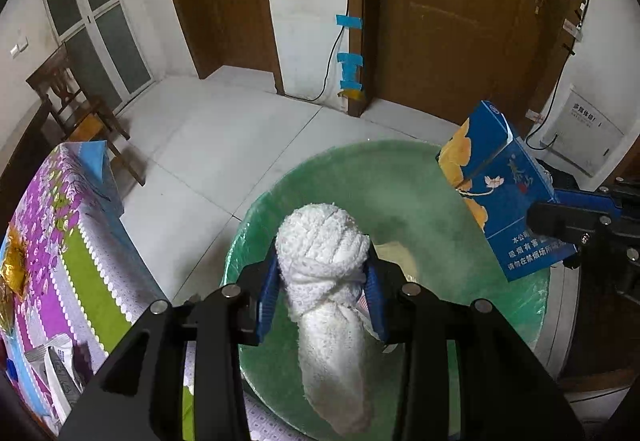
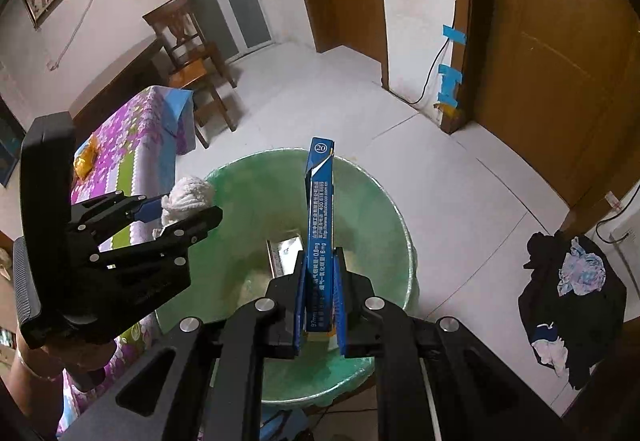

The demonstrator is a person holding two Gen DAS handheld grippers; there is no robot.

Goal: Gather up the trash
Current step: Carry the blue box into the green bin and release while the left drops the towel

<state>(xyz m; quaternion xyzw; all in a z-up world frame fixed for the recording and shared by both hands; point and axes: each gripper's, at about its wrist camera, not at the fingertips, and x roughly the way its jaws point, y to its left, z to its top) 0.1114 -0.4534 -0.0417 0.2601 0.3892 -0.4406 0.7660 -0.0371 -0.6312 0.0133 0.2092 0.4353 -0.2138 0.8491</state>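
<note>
A round bin lined with a green bag (image 1: 400,177) (image 2: 376,209) stands on the floor below both grippers. My left gripper (image 1: 322,273) (image 2: 176,211) is shut on a knotted white cloth wad (image 1: 326,261) (image 2: 188,195), held over the bin's near-left side. A blue cigarette pack (image 2: 320,225) (image 1: 496,193) stands on edge above the bin's opening, with my right gripper (image 2: 320,289) (image 1: 556,221) shut on it. A silvery flat packet (image 2: 285,253) lies in the bin's bottom.
A table under a purple flowered cloth (image 1: 60,241) (image 2: 120,145) touches the bin's left side, with a gold wrapper (image 1: 14,265) (image 2: 86,159) and a white packet (image 1: 60,369) on it. A wooden chair (image 2: 192,61) stands beyond. Dark clothes (image 2: 568,293) lie on a stool at right.
</note>
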